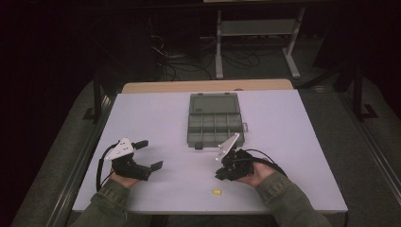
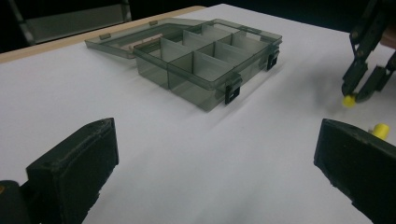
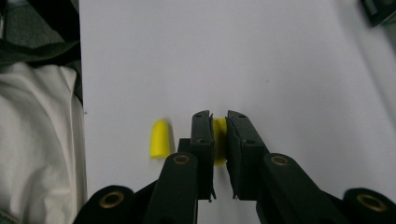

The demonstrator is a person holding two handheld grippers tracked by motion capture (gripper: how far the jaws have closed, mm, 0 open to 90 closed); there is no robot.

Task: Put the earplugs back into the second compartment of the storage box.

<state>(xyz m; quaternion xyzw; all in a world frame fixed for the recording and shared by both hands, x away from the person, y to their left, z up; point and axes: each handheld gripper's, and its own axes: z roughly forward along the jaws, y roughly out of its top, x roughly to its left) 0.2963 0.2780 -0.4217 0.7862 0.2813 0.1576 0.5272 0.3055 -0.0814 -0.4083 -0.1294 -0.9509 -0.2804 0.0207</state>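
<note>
My right gripper is shut on a small yellow foam plug, its tips down at the white table. A second yellow plug lies loose beside it, and it also sits near the front edge in the high view. From the left gripper view, the right gripper pinches its plug, with the loose plug closer. My left gripper is open and holds nothing, at the front left. A grey see-through compartment box stands open mid-table.
The white table top has a wooden strip along its far edge. Behind it are a metal stand and floor cables. A person's white garment lies just off the table's near edge.
</note>
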